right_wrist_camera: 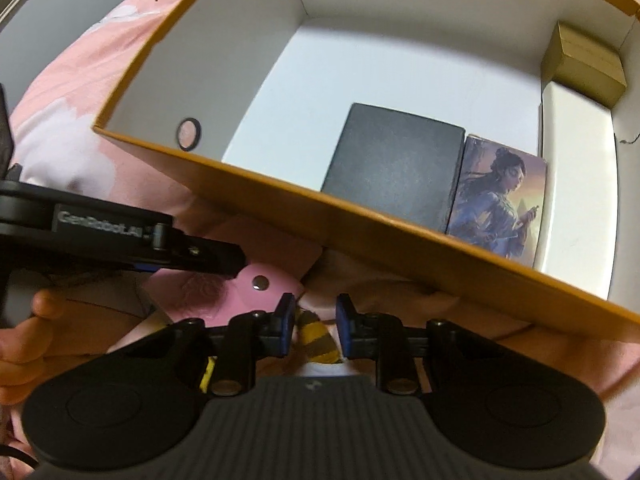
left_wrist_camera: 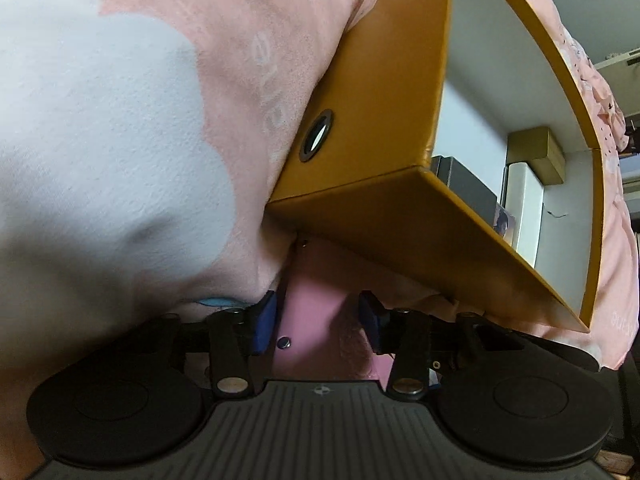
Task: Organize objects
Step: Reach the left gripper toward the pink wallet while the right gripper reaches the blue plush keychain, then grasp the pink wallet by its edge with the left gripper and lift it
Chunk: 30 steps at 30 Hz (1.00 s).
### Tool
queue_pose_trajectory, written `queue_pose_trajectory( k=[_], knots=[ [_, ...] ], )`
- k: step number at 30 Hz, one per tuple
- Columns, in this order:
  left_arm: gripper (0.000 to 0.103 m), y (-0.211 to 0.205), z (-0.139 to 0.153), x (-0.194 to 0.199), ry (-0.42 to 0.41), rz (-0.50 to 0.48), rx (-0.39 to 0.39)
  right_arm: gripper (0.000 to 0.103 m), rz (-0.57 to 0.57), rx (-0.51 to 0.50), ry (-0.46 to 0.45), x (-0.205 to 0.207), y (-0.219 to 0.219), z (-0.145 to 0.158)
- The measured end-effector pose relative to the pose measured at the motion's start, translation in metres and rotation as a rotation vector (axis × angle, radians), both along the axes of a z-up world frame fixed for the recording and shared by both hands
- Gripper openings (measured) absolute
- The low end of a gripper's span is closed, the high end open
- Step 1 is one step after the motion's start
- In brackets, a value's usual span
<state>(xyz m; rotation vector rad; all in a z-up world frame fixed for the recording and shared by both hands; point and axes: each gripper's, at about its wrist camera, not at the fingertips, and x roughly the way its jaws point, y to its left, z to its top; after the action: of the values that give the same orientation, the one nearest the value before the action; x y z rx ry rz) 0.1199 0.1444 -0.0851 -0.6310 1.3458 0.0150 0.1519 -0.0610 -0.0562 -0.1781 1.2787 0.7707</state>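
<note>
Closest to the camera, a small striped thing (right_wrist_camera: 316,338), yellow and brown, is pinched between the blue pads of the right tongs (right_wrist_camera: 315,322). It looks soft and light, like cloth. It can likely be squashed a little and not be broken. It is best held around its middle, so that it is not left hanging by a loose end.

Just to the left of the right tongs, a pink pouch (left_wrist_camera: 310,336) with a round snap and a fuzzy bit is seen. It is set between the pads of the left tongs (left_wrist_camera: 318,322), which are spread part way. Whether the pouch is squeezed cannot be told. It looks light and smooth, so it should be gripped across its flat body, not by the fuzz, which may slip.

Ahead of both tongs, a yellow box (right_wrist_camera: 360,232) is laid on a pink blanket (left_wrist_camera: 256,20). Inside it, a black box (right_wrist_camera: 392,168) and a picture box (right_wrist_camera: 500,200) are placed side by side. A white box (right_wrist_camera: 576,160) is kept to their right, with a brown box (right_wrist_camera: 588,64) beyond it. Bare floor is left on the box's left side.
</note>
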Motion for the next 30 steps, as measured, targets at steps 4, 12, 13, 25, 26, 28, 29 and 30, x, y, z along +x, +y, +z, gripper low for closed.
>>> queue_pose_trajectory(
  k=[4,12,13,25,26,28,29,30],
  knots=[
    [0.031,-0.002,0.013,-0.012,-0.034,0.022,0.002,0.026,-0.011,0.005,0.014,0.001,-0.004,0.001],
    [0.019,-0.004,0.057,-0.057,-0.158,0.016,0.018,0.026,-0.046,0.048,0.051,-0.006,-0.023,0.02],
    [0.018,-0.002,0.064,-0.057,-0.169,0.012,0.026,0.026,-0.052,0.059,0.067,-0.007,-0.025,0.022],
    [0.017,0.015,0.067,-0.071,-0.176,0.049,-0.033,0.023,-0.003,0.119,0.103,-0.032,-0.001,0.028],
    [0.017,0.017,0.066,-0.071,-0.177,0.055,-0.055,0.02,0.0,0.106,0.11,-0.03,0.004,0.02],
    [0.017,0.019,0.063,-0.068,-0.171,0.064,-0.08,0.014,0.004,0.092,0.142,-0.029,0.003,0.01],
    [0.017,0.019,0.06,-0.065,-0.163,0.069,-0.092,0.014,0.002,0.09,0.145,-0.029,0.001,0.007],
    [0.019,0.018,0.058,-0.062,-0.157,0.07,-0.097,0.013,0.0,0.089,0.145,-0.028,0.002,0.006]
  ],
)
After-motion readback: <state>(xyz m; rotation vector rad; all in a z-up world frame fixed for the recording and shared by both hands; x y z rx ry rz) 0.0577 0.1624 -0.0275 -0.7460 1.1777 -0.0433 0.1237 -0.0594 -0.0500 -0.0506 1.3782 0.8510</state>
